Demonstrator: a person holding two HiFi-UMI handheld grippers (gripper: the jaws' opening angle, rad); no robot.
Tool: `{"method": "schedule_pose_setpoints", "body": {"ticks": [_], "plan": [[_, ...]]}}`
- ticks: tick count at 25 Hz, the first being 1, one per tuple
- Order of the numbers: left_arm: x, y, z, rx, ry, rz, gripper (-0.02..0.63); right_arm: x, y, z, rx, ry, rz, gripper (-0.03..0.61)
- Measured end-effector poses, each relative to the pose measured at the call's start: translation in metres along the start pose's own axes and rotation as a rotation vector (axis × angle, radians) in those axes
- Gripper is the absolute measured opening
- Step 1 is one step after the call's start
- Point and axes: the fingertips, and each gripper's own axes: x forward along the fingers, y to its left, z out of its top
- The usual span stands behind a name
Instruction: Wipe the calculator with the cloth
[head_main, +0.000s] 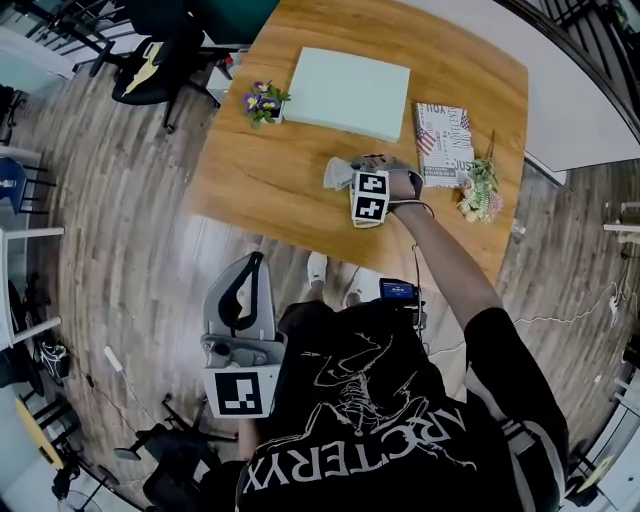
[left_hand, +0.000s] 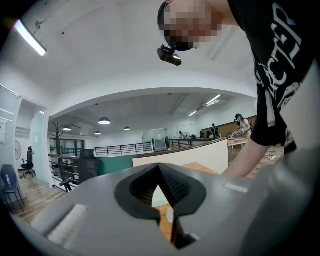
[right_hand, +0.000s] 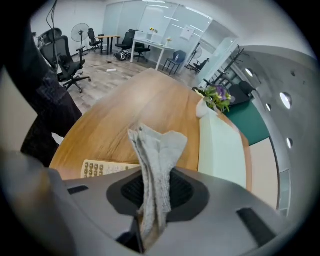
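Head view: my right gripper (head_main: 358, 175) is over the brown wooden table (head_main: 260, 180) with the crumpled grey cloth (head_main: 337, 174) poking from it; my left gripper (head_main: 250, 272) hangs low, off the table. Left gripper view: jaws together, nothing between them. Right gripper view: jaws clamped on the cloth, flat beige calculator (right_hand: 102, 169) lying on the table just beside them.

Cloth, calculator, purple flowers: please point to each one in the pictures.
cloth (right_hand: 155, 167), right gripper view, its bunched middle fold.
calculator (right_hand: 101, 169), right gripper view, its keys.
purple flowers (head_main: 262, 99), head view, the blossoms.
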Motion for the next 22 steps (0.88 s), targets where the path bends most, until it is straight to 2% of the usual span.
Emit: {"method": "schedule_pose_setpoints", "body": {"ticks": [5, 13, 22], "plan": [[-0.001, 0.004, -0.005, -0.006, 0.018, 0.006, 0.009, 0.016, 0.006, -0.005, -0.005, 0.034, 0.019, 0.091], [0.005, 0.001, -0.007, -0.013, 0.020, -0.012, 0.009, 0.013, 0.019, -0.005, -0.025, 0.026, 0.028, 0.091], [0.022, -0.015, -0.002, -0.017, -0.009, -0.072, 0.009, -0.004, 0.069, -0.005, -0.061, 0.021, 0.082, 0.091]]}}
